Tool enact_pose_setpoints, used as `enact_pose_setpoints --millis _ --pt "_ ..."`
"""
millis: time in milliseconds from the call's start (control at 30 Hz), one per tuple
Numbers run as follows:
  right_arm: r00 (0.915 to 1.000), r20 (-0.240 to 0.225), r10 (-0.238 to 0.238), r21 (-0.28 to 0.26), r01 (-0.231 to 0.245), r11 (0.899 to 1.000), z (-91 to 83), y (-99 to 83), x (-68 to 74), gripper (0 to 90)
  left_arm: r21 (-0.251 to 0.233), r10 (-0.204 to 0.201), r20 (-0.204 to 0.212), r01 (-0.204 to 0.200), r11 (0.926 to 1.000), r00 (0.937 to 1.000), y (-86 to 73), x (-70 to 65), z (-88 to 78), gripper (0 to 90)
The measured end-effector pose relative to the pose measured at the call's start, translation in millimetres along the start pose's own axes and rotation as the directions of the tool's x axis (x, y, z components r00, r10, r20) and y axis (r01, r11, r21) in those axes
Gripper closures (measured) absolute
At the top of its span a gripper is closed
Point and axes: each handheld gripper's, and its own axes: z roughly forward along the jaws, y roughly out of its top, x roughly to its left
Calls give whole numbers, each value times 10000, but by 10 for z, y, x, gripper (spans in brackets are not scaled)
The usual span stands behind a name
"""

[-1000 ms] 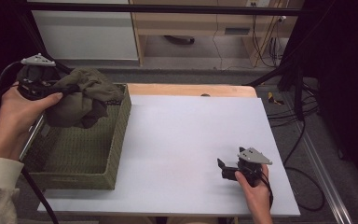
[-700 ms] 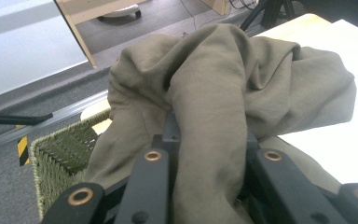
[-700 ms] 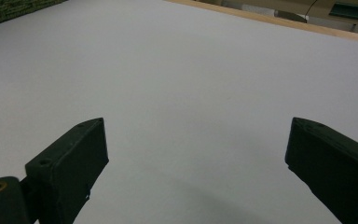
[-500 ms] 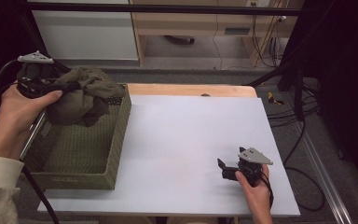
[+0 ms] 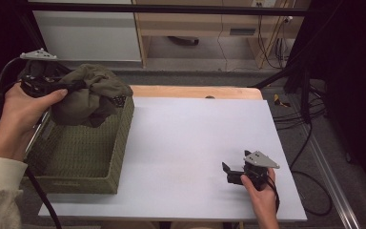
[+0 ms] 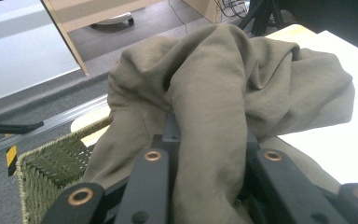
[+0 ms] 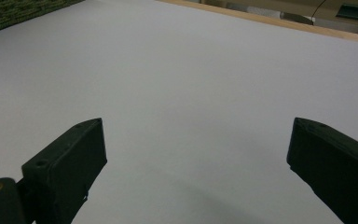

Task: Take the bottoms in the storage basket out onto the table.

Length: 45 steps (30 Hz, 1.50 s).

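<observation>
Hanging bunched from the left claw (image 5: 78, 86), the olive cloth (image 5: 88, 95) sits above the far end of the woven basket (image 5: 83, 162) at the table's (image 5: 195, 143) left edge, the jaws clamped on a thick fold. It looks soft, light and limp, so a gathered fold gives the surest hold. The right claw (image 5: 228, 172) rests spread wide and empty near the front right corner. No label or writing is legible.

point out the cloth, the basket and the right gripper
cloth (image 5: 88, 95), high view, on the bunched middle of it
basket (image 5: 71, 183), high view, on its near woven wall
right gripper (image 5: 228, 172), high view, between its open jaws' tips
</observation>
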Motion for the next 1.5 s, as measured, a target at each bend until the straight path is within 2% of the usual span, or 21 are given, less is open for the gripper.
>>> enact_pose_setpoints --millis 300,833,1233,1300,1500 --pt "9997 -209 103 2 -103 9999 10 2 -1 52 -483 -9 90 13 9988 10000 37 -81 11 743" --pt "9997 -187 157 -107 -159 9998 -8 5 -19 51 -470 -7 330 22 9989 9995 135 -174 106 742" --pt "9994 -316 143 -116 -147 9998 -19 10 -19 56 -479 262 555 -235 9986 9981 243 -359 184 742" --pt "9994 -315 166 -125 -170 9998 -20 12 -19 56 -532 236 698 -199 9984 9973 262 -384 206 742" --pt "9992 -371 162 -116 -166 9998 -15 13 -14 56 -466 308 936 -265 9986 9951 281 -485 355 742"
